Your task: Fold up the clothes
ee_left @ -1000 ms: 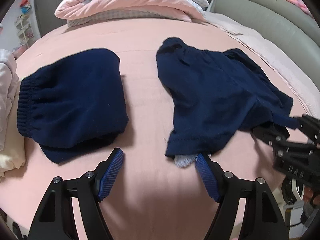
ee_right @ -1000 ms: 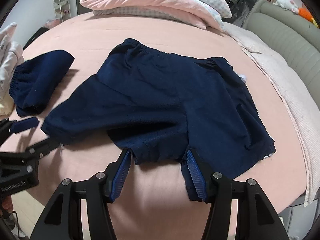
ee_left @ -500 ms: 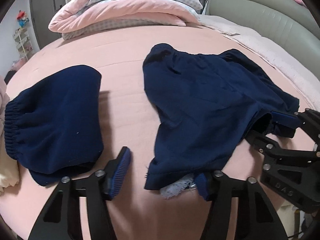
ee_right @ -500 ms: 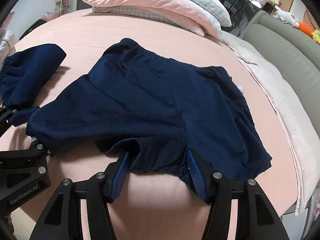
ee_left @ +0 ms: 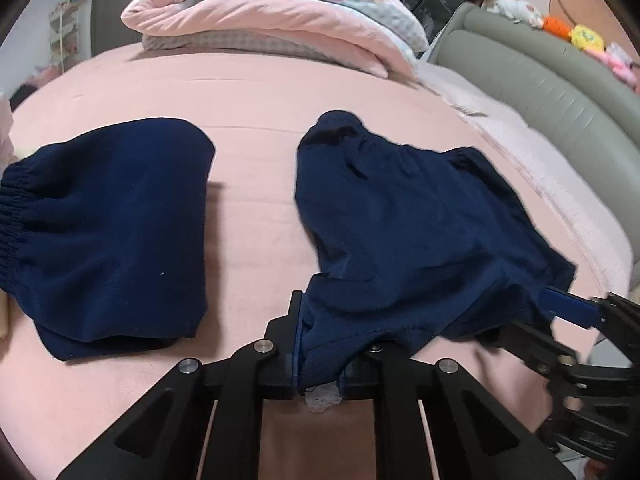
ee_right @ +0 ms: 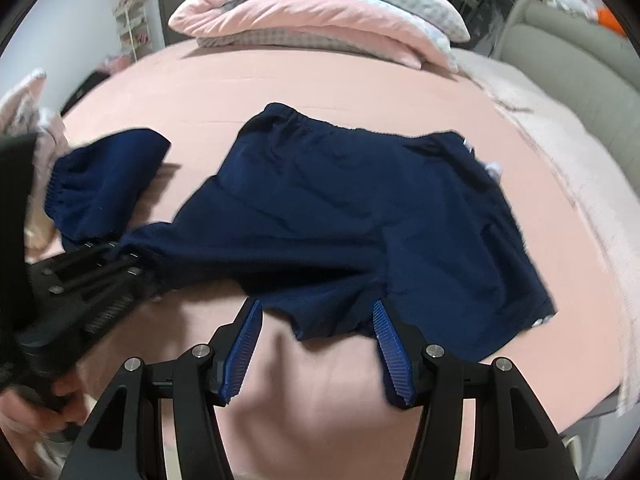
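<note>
We have the navy shorts [ee_right: 352,216] spread on the pink bed [ee_left: 248,92], waistband at the far side and leg hems toward us, so the hems are the easy edges to take. Our left gripper [ee_left: 320,356] has its fingers closed on the near left hem, with a scrap of white lace [ee_left: 322,394] showing below the pinch; holding the corner there lets us carry that leg across. Our right gripper [ee_right: 316,344] stands with its fingers spread, straddling the near hem at the crotch, the cloth between the pads [ee_right: 390,352] but not yet pinched as far as we can see. A second navy garment [ee_left: 104,232] lies folded to the left, well apart from the shorts, which keeps it out of the working area. A pink quilt [ee_left: 272,24] is stacked at the far end. We judge the shorts are mid-fold: one corner held, the other lined up for a grip.
</note>
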A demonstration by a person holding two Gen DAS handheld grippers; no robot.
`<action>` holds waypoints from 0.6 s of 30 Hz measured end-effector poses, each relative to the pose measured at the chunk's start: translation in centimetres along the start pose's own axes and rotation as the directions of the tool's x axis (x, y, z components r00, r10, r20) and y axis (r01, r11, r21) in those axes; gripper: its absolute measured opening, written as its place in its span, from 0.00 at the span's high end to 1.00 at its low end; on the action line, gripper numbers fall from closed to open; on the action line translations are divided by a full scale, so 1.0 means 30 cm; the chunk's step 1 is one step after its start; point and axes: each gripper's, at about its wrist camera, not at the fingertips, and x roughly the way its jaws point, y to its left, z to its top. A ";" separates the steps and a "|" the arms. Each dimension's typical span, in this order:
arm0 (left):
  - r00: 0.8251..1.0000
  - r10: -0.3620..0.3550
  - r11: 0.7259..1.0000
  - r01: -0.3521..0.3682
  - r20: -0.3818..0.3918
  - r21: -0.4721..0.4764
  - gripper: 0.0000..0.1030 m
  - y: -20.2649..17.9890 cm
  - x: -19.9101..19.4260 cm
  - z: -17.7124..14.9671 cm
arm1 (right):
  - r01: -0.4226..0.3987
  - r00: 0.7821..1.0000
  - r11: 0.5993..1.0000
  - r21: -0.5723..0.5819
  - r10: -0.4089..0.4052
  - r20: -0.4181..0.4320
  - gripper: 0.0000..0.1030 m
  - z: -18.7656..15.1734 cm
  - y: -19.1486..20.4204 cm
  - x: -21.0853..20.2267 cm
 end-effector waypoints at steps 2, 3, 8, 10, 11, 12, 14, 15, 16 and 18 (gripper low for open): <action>1.000 0.019 1.000 -0.019 0.007 0.018 0.90 -0.008 -0.007 0.007 | 0.030 0.999 0.999 -0.035 -0.031 -0.015 0.44 0.002 0.005 0.020; 0.999 0.034 0.999 -0.034 0.008 0.031 0.90 -0.013 -0.008 0.011 | 0.030 0.999 0.999 -0.044 -0.031 -0.019 0.44 -0.002 0.004 0.023; 0.999 0.045 0.998 -0.045 -0.011 0.034 0.90 -0.012 0.001 0.028 | 0.032 0.999 0.996 -0.086 -0.035 -0.039 0.44 -0.022 0.001 0.040; 0.999 0.026 1.000 -0.026 -0.022 0.007 0.90 0.001 0.005 0.033 | 0.030 0.998 0.994 -0.103 -0.035 -0.046 0.44 -0.030 0.000 0.045; 1.000 0.022 1.000 -0.022 -0.021 0.003 0.90 0.003 0.003 0.033 | 0.019 0.999 0.993 -0.112 -0.024 -0.044 0.44 -0.032 -0.001 0.041; 1.000 0.018 1.000 -0.018 -0.019 0.002 0.90 0.005 0.001 0.033 | 0.007 0.999 0.993 -0.114 -0.012 -0.041 0.44 -0.035 -0.003 0.037; 0.999 0.037 0.999 -0.037 -0.016 0.030 0.90 -0.003 -0.002 0.032 | -0.003 0.999 0.995 -0.100 -0.001 -0.037 0.44 -0.040 -0.012 0.031; 0.999 0.047 0.998 -0.047 -0.017 0.039 0.90 -0.006 -0.002 0.031 | 0.002 0.999 0.995 -0.101 -0.006 -0.042 0.44 -0.042 -0.012 0.035; 0.998 0.051 0.998 -0.050 -0.025 0.045 0.90 -0.009 0.000 0.031 | 0.008 0.999 0.993 -0.114 -0.014 -0.052 0.44 -0.043 -0.009 0.044; 0.998 0.047 0.998 -0.046 -0.031 0.040 0.90 -0.013 0.001 0.030 | 0.044 0.997 0.989 -0.138 -0.053 -0.060 0.44 -0.045 -0.001 0.064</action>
